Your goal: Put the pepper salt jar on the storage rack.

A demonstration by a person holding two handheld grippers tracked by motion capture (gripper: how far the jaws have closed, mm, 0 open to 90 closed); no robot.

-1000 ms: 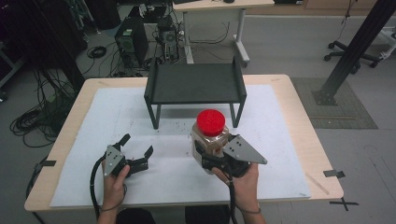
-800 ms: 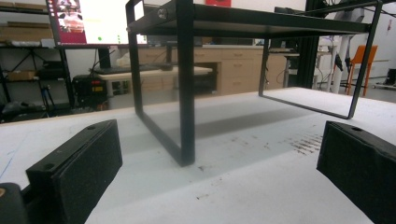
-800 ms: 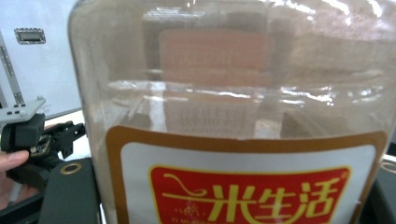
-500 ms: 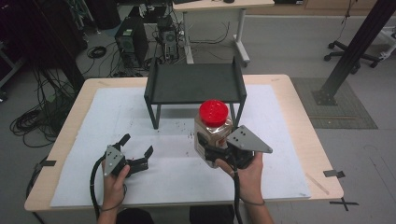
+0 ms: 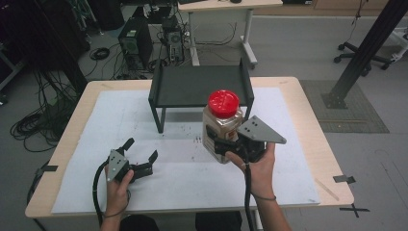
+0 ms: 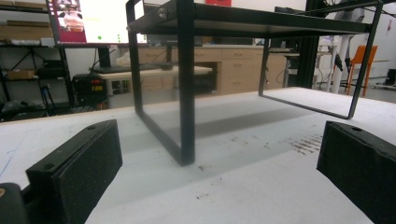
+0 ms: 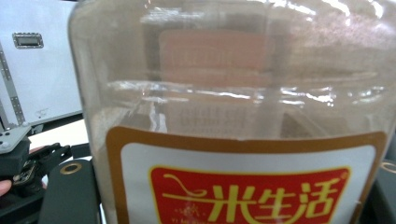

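A clear jar [image 5: 221, 129] with a red lid [image 5: 223, 103] and a red-and-gold label is held off the table, just in front of the black metal rack [image 5: 199, 86]. My right gripper [image 5: 219, 144] is shut on the jar's lower body, and the jar [image 7: 233, 116] looms close in the right gripper view. My left gripper [image 5: 141, 150] rests open on the white sheet at the front left, with nothing between its jaws. In the left gripper view its jaws frame the rack's near leg [image 6: 187, 93], which stands some way off.
A white sheet [image 5: 298, 144] covers most of the wooden table [image 5: 327, 159]. Smudges [image 5: 198, 139] mark the sheet in front of the rack. Computer gear and cables [image 5: 139, 43] lie on the floor beyond the far edge. A black post [image 5: 365, 53] rises at the right.
My right gripper has lifted the jar and carried it a little farther from the person, closer to the rack's front right. The left gripper has stayed put.
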